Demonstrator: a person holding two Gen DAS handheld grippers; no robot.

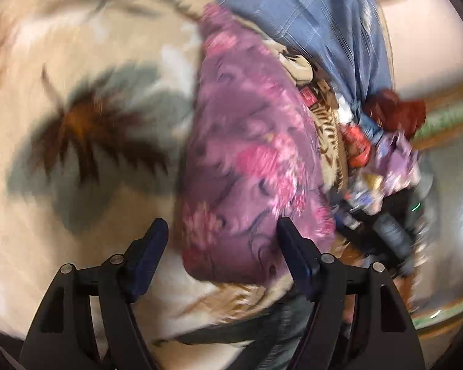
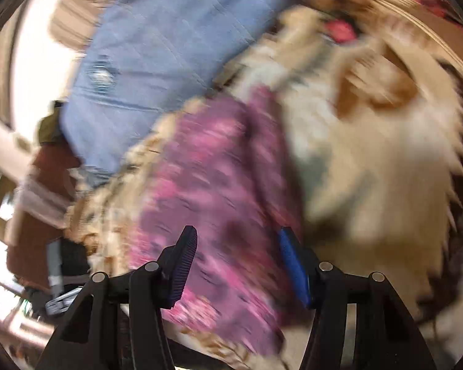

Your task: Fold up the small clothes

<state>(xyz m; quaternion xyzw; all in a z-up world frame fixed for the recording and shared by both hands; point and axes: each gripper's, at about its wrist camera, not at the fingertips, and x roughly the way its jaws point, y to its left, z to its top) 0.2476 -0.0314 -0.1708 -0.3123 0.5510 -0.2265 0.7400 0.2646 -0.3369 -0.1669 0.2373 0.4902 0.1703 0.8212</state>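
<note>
A small purple garment with pink flowers [image 1: 247, 160] lies folded on a cream blanket with brown and grey flower prints [image 1: 77, 77]. My left gripper [image 1: 220, 231] is open and empty just above the garment's near end. In the right wrist view the same garment [image 2: 219, 185] lies under my right gripper [image 2: 237, 240], which is open and empty, with its jaws standing over the cloth. Both views are blurred by motion.
A large blue cloth bundle [image 1: 308, 21] sits behind the garment; it also shows in the right wrist view [image 2: 157, 61]. A heap of mixed clothes [image 1: 385, 141] lies to the right of it. The blanket [image 2: 370, 154] spreads to the right.
</note>
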